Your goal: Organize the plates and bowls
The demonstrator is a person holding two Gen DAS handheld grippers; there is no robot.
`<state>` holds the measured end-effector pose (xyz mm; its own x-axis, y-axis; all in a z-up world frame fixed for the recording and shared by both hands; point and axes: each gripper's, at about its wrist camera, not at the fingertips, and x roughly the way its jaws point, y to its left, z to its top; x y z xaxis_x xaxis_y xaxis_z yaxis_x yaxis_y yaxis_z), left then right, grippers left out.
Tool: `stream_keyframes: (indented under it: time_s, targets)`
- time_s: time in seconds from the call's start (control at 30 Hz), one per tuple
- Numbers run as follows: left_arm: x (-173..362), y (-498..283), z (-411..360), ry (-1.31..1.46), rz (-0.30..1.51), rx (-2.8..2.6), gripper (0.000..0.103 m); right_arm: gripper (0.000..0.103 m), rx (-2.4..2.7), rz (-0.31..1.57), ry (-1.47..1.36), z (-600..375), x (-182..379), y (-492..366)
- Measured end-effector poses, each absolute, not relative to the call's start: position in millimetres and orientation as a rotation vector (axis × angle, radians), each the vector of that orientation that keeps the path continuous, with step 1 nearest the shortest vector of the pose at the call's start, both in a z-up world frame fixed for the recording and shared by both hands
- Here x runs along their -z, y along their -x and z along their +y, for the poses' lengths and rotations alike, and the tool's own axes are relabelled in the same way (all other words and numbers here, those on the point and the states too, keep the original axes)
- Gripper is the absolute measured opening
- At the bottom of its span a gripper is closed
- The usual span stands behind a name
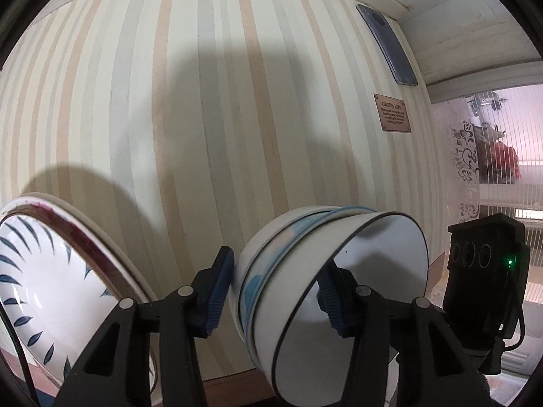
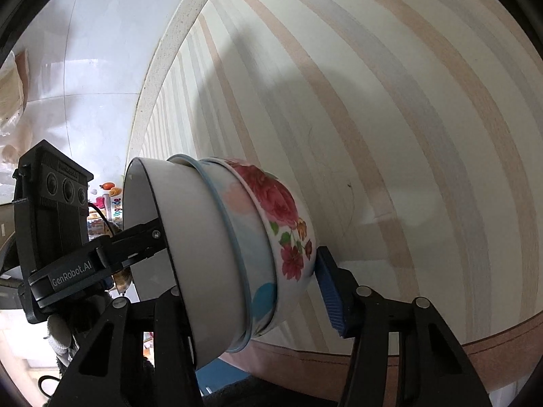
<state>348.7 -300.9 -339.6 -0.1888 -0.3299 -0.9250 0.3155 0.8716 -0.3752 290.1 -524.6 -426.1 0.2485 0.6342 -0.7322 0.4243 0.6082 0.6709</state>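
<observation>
A stack of three nested bowls (image 1: pixel 305 291) is held between both grippers, tipped on its side above a striped tablecloth (image 1: pixel 203 118). The innermost bowl is white with a dark rim, the middle has blue patches, the outer has red flowers (image 2: pixel 281 210). My left gripper (image 1: pixel 275 291) is shut on the stack, one pad outside, one inside the white bowl. My right gripper (image 2: pixel 244 288) is shut on the same stack (image 2: pixel 210 244) from the opposite side. A white plate with blue leaf marks (image 1: pixel 40 288) lies at lower left, stacked on another plate.
A dark phone (image 1: pixel 390 44) and a small brown plaque (image 1: pixel 395 112) lie on the tablecloth at the far right. The table's wooden edge (image 2: pixel 475 352) runs along the bottom. The right gripper's body (image 1: pixel 482 278) is seen beside the bowls.
</observation>
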Motion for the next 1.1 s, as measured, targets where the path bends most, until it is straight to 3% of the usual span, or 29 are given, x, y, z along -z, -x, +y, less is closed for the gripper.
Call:
stream_keyframes:
  time_s: [0.67, 1.1]
  targets:
    - [275.8, -362.4, -198.9, 0.172, 1.568, 0.415, 0.046, 0.055, -0.371, 1.415, -0.836, -453.6, 361.9, -340.2]
    - [294.2, -359.2, -92.7, 0.331, 1.555, 0.159, 0.046, 0.055, -0.58, 1.566, -0.686, -345.2, 389.3, -376.7]
